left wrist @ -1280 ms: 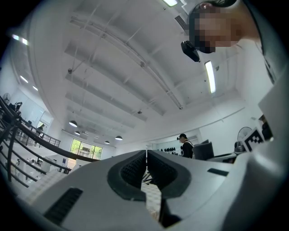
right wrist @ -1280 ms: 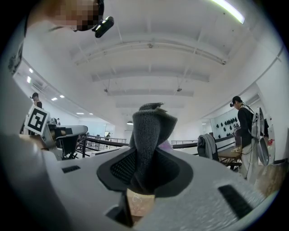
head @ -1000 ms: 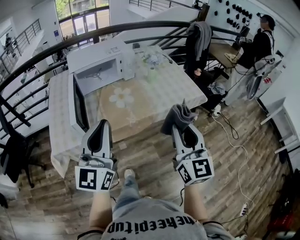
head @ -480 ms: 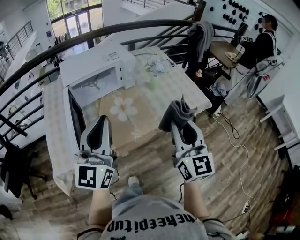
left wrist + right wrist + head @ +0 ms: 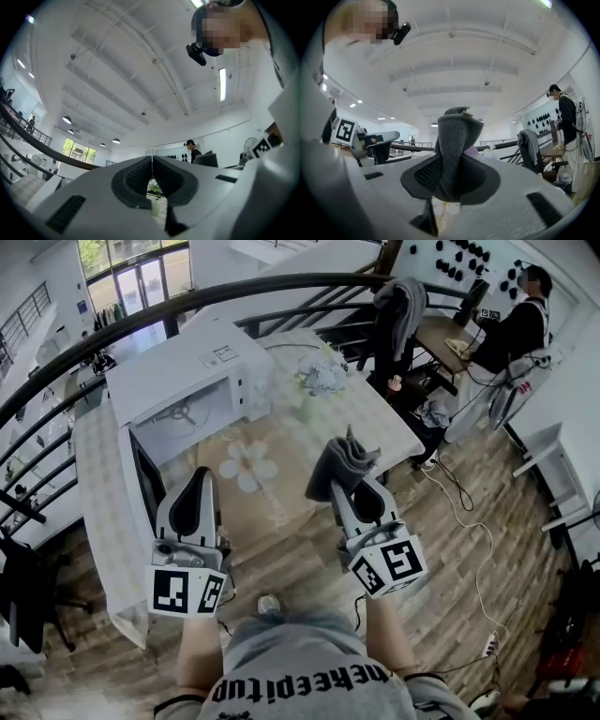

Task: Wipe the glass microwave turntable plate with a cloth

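Observation:
The glass turntable plate (image 5: 267,454) lies flat on the table (image 5: 375,423) in front of the microwave, and a flower print shows through it. My right gripper (image 5: 343,482) hovers over the plate's right rim, shut on a folded grey cloth (image 5: 341,461). In the right gripper view the cloth (image 5: 457,140) stands up out of the right gripper (image 5: 451,183). My left gripper (image 5: 199,487) is shut and empty, just left of the plate beside the microwave door. In the left gripper view the left gripper (image 5: 151,164) points up at the ceiling, jaws together.
A white microwave (image 5: 178,367) stands at the table's back left, its door (image 5: 142,474) swung open towards me and its roller ring (image 5: 184,414) bare inside. A flower vase (image 5: 317,379) stands behind the plate. A curved railing (image 5: 234,296), a draped chair (image 5: 398,306) and a person (image 5: 520,320) lie beyond.
The head view has closed in on the table and the microwave looks larger. Both grippers keep their pose, the right one still shut on the cloth.

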{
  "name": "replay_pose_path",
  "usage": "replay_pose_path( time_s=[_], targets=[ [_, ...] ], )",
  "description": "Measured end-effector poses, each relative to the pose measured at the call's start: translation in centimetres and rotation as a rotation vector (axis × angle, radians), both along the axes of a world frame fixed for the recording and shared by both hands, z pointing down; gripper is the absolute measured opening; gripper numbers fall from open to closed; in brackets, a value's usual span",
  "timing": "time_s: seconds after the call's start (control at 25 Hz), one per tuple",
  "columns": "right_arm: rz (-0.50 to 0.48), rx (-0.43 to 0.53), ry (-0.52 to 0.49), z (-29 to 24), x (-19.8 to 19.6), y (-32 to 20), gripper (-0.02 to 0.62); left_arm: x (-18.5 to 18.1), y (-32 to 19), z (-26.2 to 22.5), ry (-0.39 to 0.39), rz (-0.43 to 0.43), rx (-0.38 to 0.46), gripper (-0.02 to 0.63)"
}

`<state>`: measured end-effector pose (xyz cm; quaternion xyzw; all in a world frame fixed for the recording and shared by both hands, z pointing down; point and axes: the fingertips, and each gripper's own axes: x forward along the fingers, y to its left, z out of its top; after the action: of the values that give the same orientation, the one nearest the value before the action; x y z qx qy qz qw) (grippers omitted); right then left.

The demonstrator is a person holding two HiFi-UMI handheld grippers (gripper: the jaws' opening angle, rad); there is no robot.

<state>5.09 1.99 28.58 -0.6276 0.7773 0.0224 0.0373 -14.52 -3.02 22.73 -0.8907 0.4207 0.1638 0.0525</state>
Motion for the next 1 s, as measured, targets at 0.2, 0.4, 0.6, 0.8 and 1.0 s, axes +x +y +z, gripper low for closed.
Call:
replay_pose_path(
  time_s=[0.2, 0.4, 0.6, 0.8, 1.0],
  targets=[
    [-0.003, -0.091, -0.077, 2.9, 0.7, -1.9, 0.103, 0.9, -1.8, 0.9, -0.004, 0.018, -0.019, 0.012],
    [-0.105, -0.098, -0.029, 4.0, 0.2, -4.0, 0.098, 2.1, -4.2, 2.0, -0.016, 0.014, -0.041, 0.012],
    [-0.222, -0.146, -0.054, 5.4, 0.0, -7.6, 0.098, 3.5, -7.0, 2.4, -0.027, -0.015, -0.048, 0.012],
    [-0.215, -0.328, -0.022, 10.5, 1.5, -13.0, 0.1, 4.8, -10.0, 2.3, -0.034, -0.061, -0.037, 0.011],
    [-0.291, -0.522, -0.023, 15.7, 1.0, -16.8, 0.101, 5.4, -12.4, 3.1, -0.042, -0.125, -0.061, 0.011]
  ],
)
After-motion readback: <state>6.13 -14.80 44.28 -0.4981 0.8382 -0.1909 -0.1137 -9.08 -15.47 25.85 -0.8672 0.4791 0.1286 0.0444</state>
